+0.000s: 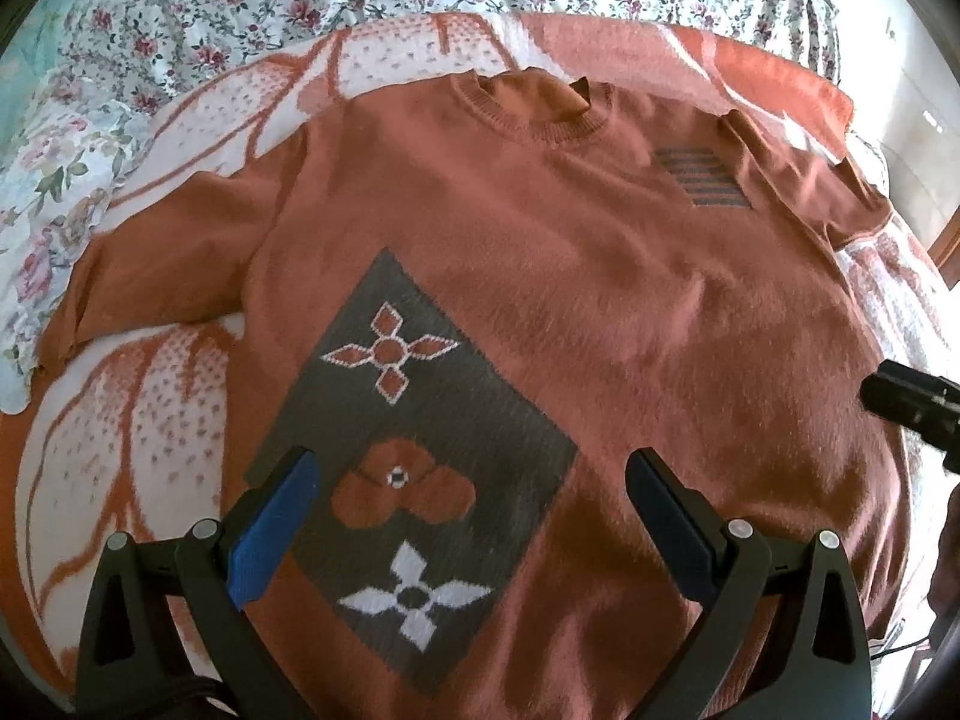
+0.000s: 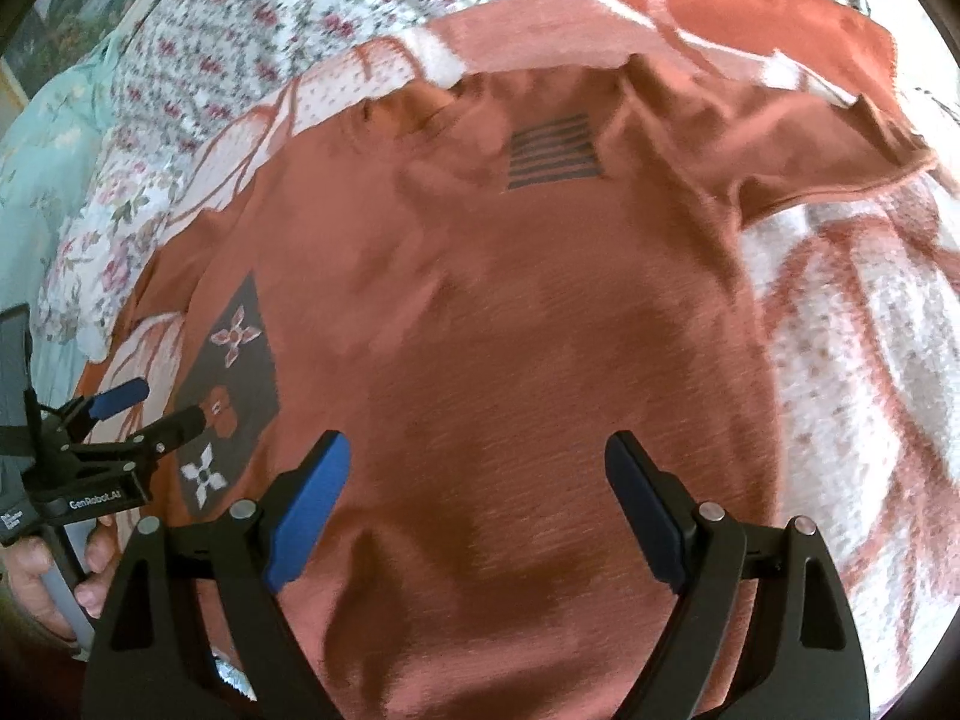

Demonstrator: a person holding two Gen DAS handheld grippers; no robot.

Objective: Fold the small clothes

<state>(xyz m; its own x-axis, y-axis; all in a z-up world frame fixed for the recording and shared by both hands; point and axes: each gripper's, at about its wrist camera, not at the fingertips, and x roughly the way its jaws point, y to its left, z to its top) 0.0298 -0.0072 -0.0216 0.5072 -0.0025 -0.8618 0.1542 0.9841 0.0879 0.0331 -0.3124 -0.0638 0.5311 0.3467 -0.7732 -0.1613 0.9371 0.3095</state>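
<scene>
An orange short-sleeved sweater lies flat and face up on a blanket, collar at the far side. It has a grey diamond patch with flowers and a small striped patch. My left gripper is open and empty, held just above the grey patch. My right gripper is open and empty above the sweater's lower right body. The left gripper also shows in the right wrist view, open. Part of the right gripper shows at the right edge of the left wrist view.
An orange and white blanket lies under the sweater, over a floral bedsheet. The blanket also shows in the right wrist view. A hand holds the left gripper's handle. The sleeves spread out to both sides.
</scene>
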